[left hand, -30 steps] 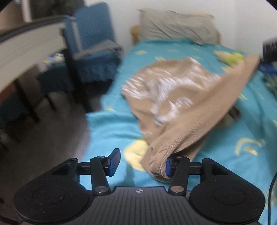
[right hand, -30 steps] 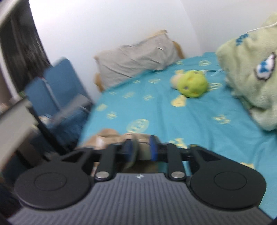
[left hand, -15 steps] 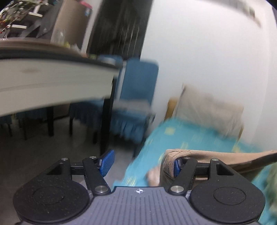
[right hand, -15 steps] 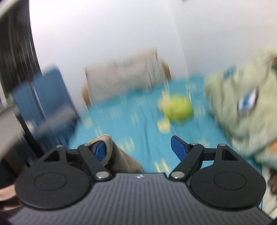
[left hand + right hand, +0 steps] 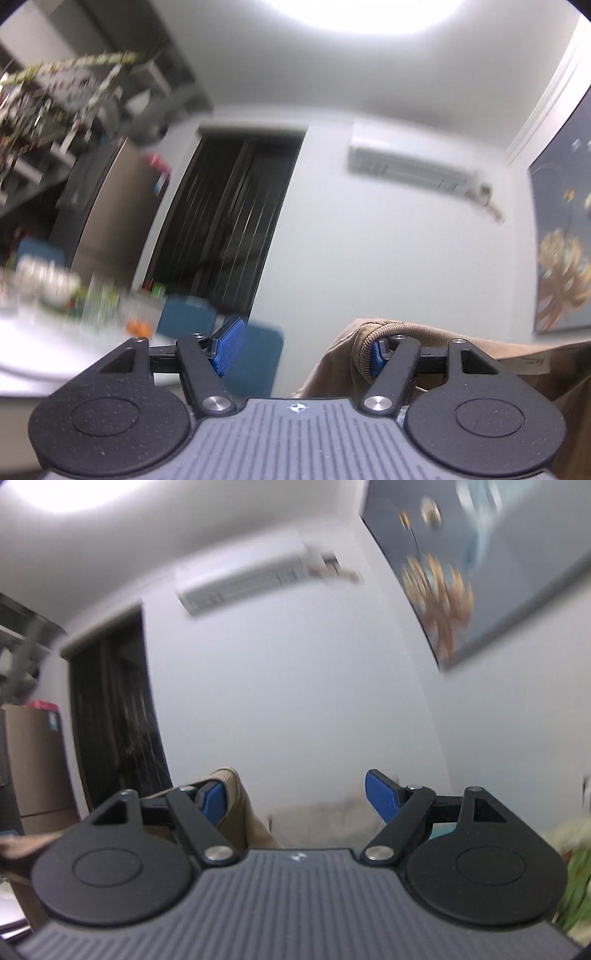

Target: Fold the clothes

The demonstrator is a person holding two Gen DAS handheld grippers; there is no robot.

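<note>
Both grippers are tipped up at the wall, jaws spread wide, with the tan garment [image 5: 436, 332] hooked by its ribbed knit hem over the left gripper [image 5: 304, 349]'s right finger and draped across the right gripper [image 5: 299, 797]'s left finger.

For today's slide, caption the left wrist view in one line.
Open left gripper raised toward the wall, tan garment draped over its right finger.
</note>
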